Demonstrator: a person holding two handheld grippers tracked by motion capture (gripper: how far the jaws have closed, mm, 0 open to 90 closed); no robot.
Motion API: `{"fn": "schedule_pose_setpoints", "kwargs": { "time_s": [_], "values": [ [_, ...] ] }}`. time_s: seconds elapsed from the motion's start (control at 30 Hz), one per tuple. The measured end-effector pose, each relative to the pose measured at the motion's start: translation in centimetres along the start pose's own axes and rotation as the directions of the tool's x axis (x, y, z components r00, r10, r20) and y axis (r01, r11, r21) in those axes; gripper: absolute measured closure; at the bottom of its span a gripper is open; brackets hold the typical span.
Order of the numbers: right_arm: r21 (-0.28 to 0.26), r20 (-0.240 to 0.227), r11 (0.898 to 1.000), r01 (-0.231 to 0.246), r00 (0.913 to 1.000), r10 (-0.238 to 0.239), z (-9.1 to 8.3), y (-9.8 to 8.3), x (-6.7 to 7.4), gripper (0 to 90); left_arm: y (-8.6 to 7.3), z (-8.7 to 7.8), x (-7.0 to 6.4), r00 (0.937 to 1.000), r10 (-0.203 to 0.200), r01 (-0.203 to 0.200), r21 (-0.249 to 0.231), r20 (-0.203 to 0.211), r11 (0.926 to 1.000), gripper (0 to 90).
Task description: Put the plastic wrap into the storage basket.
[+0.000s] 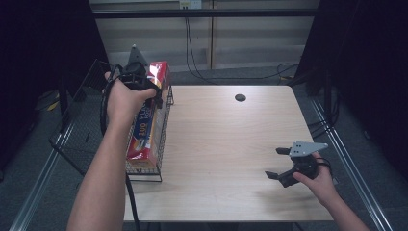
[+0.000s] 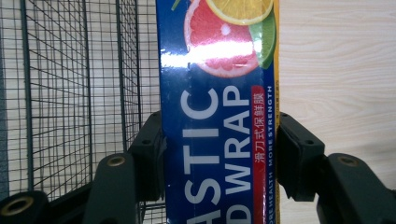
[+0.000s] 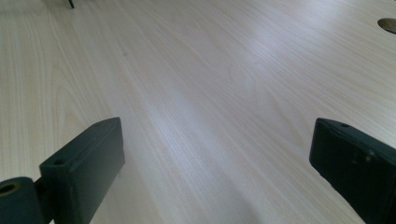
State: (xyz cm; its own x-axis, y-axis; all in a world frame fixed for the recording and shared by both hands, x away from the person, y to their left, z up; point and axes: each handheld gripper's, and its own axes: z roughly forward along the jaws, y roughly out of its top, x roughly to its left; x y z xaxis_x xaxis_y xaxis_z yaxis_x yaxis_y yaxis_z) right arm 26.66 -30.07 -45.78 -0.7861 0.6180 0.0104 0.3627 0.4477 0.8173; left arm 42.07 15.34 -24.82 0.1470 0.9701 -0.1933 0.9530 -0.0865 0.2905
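Note:
A long plastic wrap box [image 1: 150, 115], blue and red with citrus pictures, lies lengthwise over the right edge of a black wire basket [image 1: 91, 120] at the table's left side. My left gripper [image 1: 144, 89] is shut on the box near its far end; in the left gripper view both pads press the sides of the box [image 2: 219, 140], with the basket mesh [image 2: 70, 84] to its left. My right gripper [image 1: 279, 162] rests low over the table's right front, jaws wide open with bare wood between them [image 3: 215, 163].
The light wooden table [image 1: 226, 144] has a dark round hole [image 1: 240, 97] near its far edge. Cables run along the floor and wall behind. Black curtains stand at both sides, and metal rails flank the table.

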Motion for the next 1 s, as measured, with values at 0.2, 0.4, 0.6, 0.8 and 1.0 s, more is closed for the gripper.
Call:
{"fn": "schedule_pose_setpoints", "kwargs": {
  "time_s": [0.2, 0.4, 0.6, 0.8, 1.0],
  "values": [
    [0.000, 0.004, 1.000, 0.000, 1.0000, 0.000, 0.0, 0.0, 0.0, 2.8, 0.0, -0.3, 0.6, 0.9999, -0.008, 0.008, 0.001, -0.006, 1.0000, 44.1],
    [0.001, -0.002, 1.000, 0.003, 1.0000, -0.003, 0.0, 0.0, 0.0, 2.8, -0.1, -0.7, 1.0, 0.9997, -0.012, 0.012, 0.004, -0.019, 0.9999, 44.0],
    [0.005, 0.000, 1.000, 0.005, 1.0000, -0.005, 0.1, 0.0, 0.1, 2.8, -0.1, -1.0, 1.4, 0.9998, -0.017, 0.017, -0.001, -0.011, 0.9999, 44.0],
    [0.006, -0.001, 1.000, 0.006, 1.0000, -0.006, 0.1, -0.1, 0.0, 2.8, -0.1, -1.1, 2.0, 0.9995, -0.031, 0.031, -0.004, -0.007, 0.9995, 44.0],
    [0.009, 0.006, 1.000, 0.005, 1.0000, -0.005, 0.1, -0.1, 0.1, 2.8, 0.0, -1.2, 2.4, 0.9993, -0.033, 0.033, -0.003, -0.018, 0.9995, 44.1]
  ]
}}
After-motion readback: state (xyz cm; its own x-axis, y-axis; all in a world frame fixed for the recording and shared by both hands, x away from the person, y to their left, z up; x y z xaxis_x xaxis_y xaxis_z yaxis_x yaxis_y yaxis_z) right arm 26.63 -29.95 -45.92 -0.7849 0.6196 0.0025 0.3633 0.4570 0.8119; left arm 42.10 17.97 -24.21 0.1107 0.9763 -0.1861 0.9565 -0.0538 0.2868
